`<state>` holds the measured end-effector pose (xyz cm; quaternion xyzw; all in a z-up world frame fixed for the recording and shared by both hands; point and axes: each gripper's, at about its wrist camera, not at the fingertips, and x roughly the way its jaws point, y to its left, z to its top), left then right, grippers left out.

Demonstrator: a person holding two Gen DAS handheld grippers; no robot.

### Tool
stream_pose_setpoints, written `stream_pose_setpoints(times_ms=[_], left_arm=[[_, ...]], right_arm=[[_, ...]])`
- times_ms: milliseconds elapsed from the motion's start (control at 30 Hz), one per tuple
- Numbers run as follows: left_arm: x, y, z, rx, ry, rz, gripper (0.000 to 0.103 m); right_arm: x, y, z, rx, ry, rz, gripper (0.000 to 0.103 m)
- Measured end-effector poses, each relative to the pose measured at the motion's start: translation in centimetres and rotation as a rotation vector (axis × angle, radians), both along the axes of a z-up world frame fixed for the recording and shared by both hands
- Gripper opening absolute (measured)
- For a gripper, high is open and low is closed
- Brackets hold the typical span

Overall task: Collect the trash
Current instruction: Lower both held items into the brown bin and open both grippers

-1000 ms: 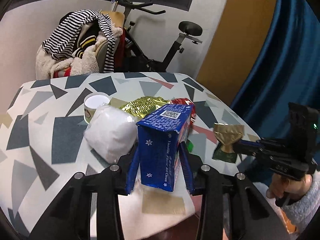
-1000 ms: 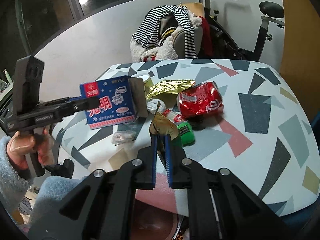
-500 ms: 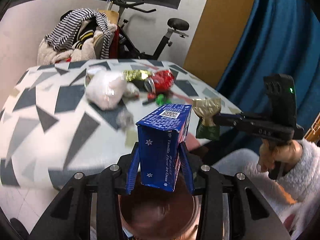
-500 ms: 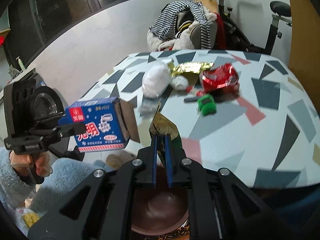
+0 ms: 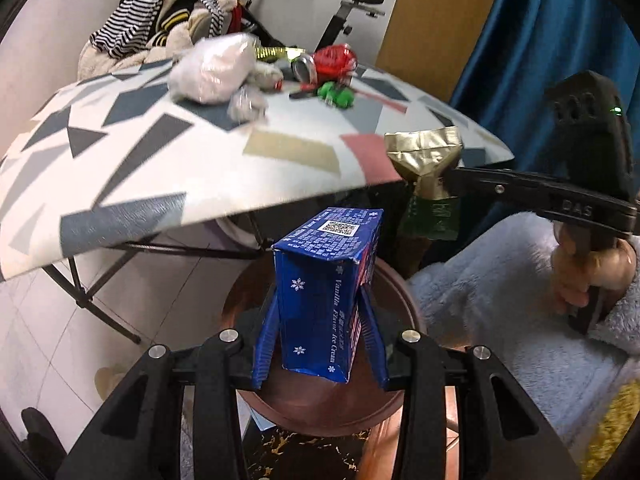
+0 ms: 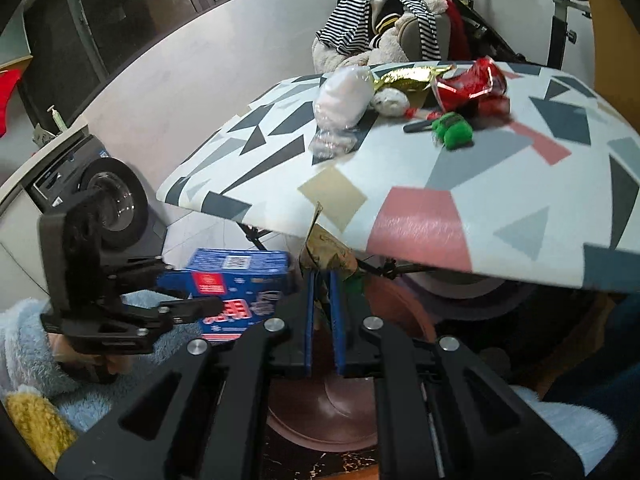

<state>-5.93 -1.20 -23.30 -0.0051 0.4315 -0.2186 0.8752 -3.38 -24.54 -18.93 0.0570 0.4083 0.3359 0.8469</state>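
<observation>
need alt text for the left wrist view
The left gripper holds a blue ice cream box above a round brown bin. At right, the right gripper pinches a gold wrapper beside the patterned table.

Evenly lit indoors, moderately bright, no hard shadows. Dark underneath the surface [image 5: 168, 168], brighter on top. Strong fisheye bending in both views: surface edge bowed, black vignette in the corners. Motion smear along the near surface edge and over the white bag [image 5: 216, 68] and red can [image 6: 472, 84]. Sharp close up: blue carton [image 5: 324, 296] print readable.
</observation>
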Motion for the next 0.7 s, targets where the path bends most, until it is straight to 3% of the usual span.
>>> stream_pose_setpoints(times_ms=[133, 433, 567, 700], left_arm=[[0.7, -0.1, -1.9, 0.019, 0.06, 0.007, 0.039], [2.1, 0.9, -4.0, -0.019, 0.152, 0.058, 0.04], [2.0, 0.7, -4.0, -0.006, 0.152, 0.063, 0.052], [1.3, 1.4, -2.5, -0.015, 0.078, 0.102, 0.067]], right_arm=[[0.3, -0.1, -1.5, -0.025, 0.039, -0.011, 0.012], [1.3, 0.4, -3.9, -0.087, 0.112, -0.019, 0.012], [1.6, 0.5, -4.5, -0.102, 0.13, -0.031, 0.012], [1.9, 1.1, -5.4, -0.143, 0.155, -0.028, 0.012]])
